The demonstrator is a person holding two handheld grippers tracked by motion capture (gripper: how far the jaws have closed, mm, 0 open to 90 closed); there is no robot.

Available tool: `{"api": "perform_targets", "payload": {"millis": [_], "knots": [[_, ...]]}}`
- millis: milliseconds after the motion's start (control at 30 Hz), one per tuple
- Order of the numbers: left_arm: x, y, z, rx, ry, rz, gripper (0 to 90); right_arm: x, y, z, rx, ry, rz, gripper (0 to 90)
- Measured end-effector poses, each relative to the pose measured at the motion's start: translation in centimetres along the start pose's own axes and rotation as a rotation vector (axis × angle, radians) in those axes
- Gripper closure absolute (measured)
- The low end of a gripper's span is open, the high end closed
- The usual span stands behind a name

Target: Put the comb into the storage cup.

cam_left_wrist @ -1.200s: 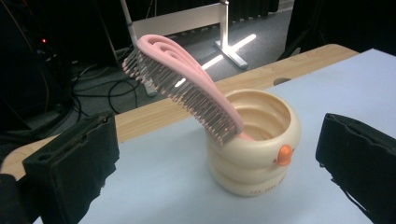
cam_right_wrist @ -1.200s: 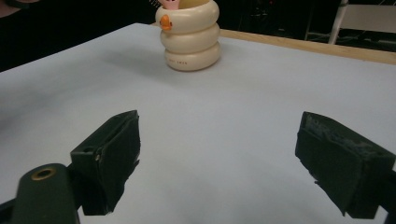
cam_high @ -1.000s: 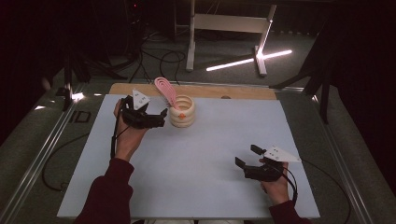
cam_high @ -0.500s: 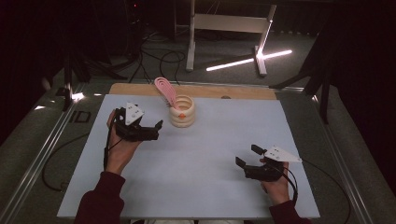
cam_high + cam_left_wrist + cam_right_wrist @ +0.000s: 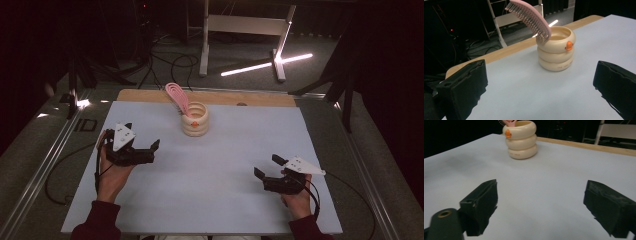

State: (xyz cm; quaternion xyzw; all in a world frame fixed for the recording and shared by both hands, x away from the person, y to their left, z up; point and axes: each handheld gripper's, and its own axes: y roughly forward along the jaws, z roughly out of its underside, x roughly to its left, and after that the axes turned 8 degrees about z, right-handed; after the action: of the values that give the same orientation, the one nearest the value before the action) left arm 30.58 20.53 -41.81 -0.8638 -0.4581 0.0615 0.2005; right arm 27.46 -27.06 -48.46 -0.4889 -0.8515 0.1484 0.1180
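High view: both claws empty, pink comb [image 5: 178,96] parked in the cream ringed holder [image 5: 195,120] at the tabletop's [image 5: 240,200] far edge.

Comb stands tilted, teeth up, leaning on the holder's rim, handle inside. Left claw [image 5: 152,150], jaws apart, sits well short of the holder and points toward it, likely lined up for a reach. Right claw [image 5: 266,167], jaws apart, rests low near the front right corner, idle.

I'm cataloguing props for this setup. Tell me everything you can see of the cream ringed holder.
The holder is a cream cup shaped like three stacked rounded rings, glossy like plastic or ceramic, with a small orange knob on the top ring and faint lettering on the bottom one. It stands upright on the white table near its far edge. A pink comb leans out of its open top. Neither gripper touches it.
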Motion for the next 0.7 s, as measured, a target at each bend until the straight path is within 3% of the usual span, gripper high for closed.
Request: {"api": "perform_targets", "payload": {"millis": [267,533,700], "knots": [[-0.1,-1.4,3.2,-0.031,-0.030,-0.021,0.0,-0.1,-0.4,-0.2,-0.005,-0.006,0.028,10.1],[-0.4,-1.5,6.0,-0.002,-0.048,-0.025,0.0,0.0,-1.0,-0.2,-0.021,-0.025,0.047,9.3],[-0.5,-1.9,7.4,-0.017,-0.057,-0.031,0.0,-0.1,-1.6,-0.2,-0.037,-0.028,0.074,9.3]]}}
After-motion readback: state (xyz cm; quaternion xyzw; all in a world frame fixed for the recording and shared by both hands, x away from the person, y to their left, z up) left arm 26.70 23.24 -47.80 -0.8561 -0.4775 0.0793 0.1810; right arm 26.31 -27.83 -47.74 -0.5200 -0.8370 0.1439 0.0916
